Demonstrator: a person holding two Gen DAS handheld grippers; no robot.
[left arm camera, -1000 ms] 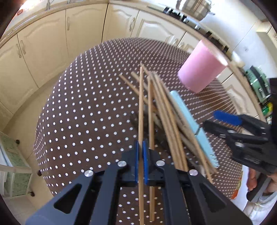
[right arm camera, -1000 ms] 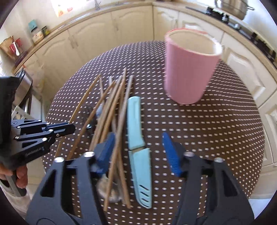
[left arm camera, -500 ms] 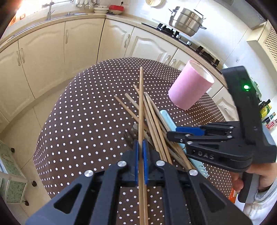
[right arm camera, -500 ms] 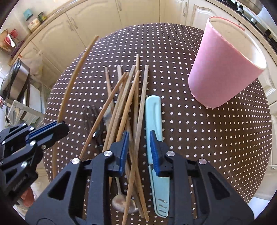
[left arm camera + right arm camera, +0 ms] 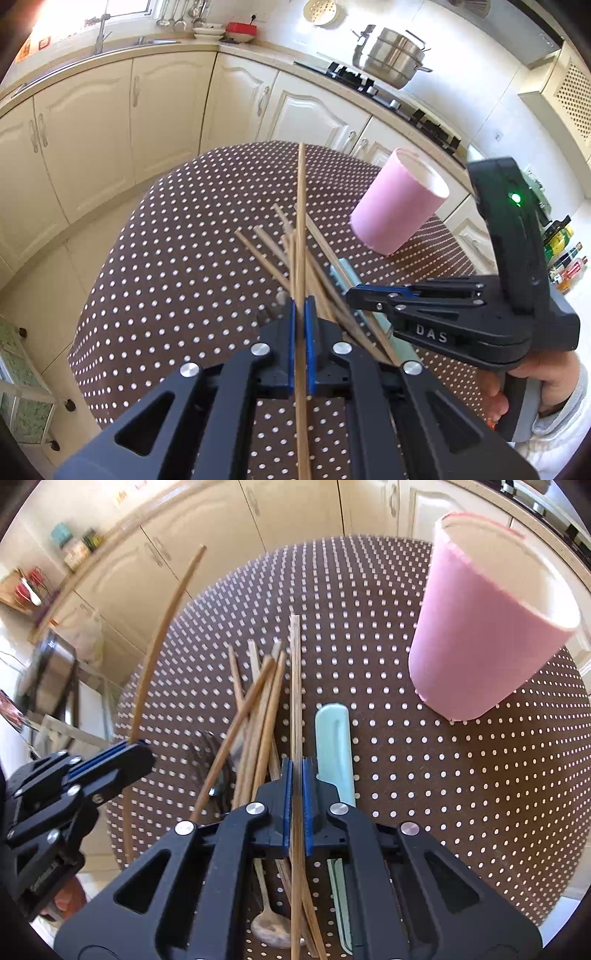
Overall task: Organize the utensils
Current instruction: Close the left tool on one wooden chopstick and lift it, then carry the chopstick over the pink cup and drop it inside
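My left gripper [image 5: 302, 314] is shut on one wooden chopstick [image 5: 301, 206], held lifted above the table; from the right wrist view this left gripper [image 5: 122, 753] is at the left with its chopstick [image 5: 162, 635] slanting up. My right gripper [image 5: 295, 775] is down on the pile of chopsticks [image 5: 258, 709]. Its jaws are closing and the pads press on a pale chopstick [image 5: 295, 679]. A light blue knife [image 5: 332, 746] lies just right of it. A wooden spoon [image 5: 273, 930] lies under the gripper. The pink cup [image 5: 487, 627] stands upright at the far right.
The round table [image 5: 166, 258] wears a brown cloth with white dots. A dark utensil [image 5: 218, 753] lies under the pile. Cream kitchen cabinets [image 5: 92, 147] curve around behind, with a steel pot [image 5: 391, 59] on the hob. A hand [image 5: 546, 384] holds the right gripper [image 5: 354, 295].
The right gripper has moved left over the pile, come down and shut on a pale chopstick. The left gripper has risen a little with its chopstick and tipped upward.
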